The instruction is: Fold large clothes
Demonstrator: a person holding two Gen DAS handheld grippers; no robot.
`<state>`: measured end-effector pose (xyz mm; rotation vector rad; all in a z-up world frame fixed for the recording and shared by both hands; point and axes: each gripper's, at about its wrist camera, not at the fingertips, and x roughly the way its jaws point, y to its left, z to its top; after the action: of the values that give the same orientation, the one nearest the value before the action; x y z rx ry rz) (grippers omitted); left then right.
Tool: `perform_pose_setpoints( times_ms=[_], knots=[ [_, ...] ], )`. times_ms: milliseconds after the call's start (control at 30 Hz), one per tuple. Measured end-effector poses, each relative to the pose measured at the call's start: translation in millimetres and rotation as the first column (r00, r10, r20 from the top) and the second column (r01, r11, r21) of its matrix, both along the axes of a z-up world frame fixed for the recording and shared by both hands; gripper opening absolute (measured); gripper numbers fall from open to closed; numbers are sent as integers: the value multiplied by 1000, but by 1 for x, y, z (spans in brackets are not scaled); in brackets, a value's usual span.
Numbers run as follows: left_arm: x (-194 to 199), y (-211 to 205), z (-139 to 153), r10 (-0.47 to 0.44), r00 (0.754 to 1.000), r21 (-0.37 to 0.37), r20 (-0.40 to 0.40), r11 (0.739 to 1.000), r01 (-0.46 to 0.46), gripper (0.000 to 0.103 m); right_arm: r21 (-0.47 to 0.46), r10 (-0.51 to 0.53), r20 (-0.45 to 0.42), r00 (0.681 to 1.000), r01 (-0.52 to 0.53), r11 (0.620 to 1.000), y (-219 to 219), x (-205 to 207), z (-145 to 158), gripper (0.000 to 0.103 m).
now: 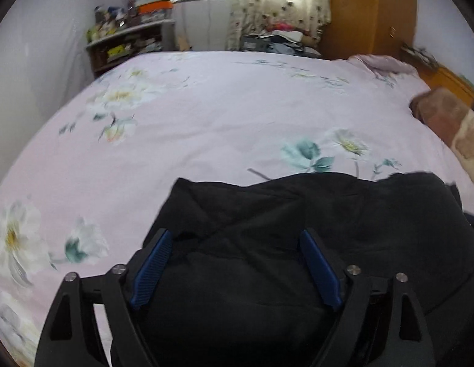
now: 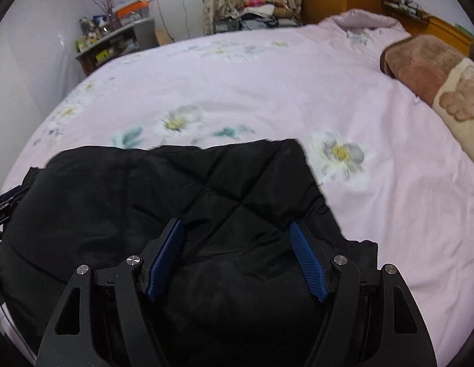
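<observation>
Quilted black jacket on smooth floral bedsheet.

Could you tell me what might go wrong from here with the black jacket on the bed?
1. Both tools, left tool and right tool, are open above the puffy black jacket; its thick quilting may spring back and undo a fold.
2. A shallow pinch could catch only the top layer.
3. Dragging may rumple the floral bedsheet.
</observation>
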<state>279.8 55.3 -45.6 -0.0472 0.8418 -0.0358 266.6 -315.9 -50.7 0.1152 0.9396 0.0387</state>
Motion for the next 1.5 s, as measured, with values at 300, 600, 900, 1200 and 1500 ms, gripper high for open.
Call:
perform_pose_setpoints(
  times_ms=[300,600,900,1200,1500],
  knots=[
    [0,16,-36,85,996,-72,42,994,-82,97,13,-47,3,999,47,999,-11,6,-36,72],
    [8,9,-38,107,994,-35,14,994,-107,99,26,-60,-19,998,60,998,-8,16,-47,72],
    [-22,-22,47,-5,997,-38,82,999,8,96,68,-34,64,997,29,997,13,-13,37,72],
    [18,-114,3,-171,984,-7,-51,985,171,97,22,115,9,993,-115,993,79,16,4,72],
    [29,-117,-30,-155,988,-11,-8,988,155,99,67,91,21,996,-92,993,62,30,-37,72]
  ],
)
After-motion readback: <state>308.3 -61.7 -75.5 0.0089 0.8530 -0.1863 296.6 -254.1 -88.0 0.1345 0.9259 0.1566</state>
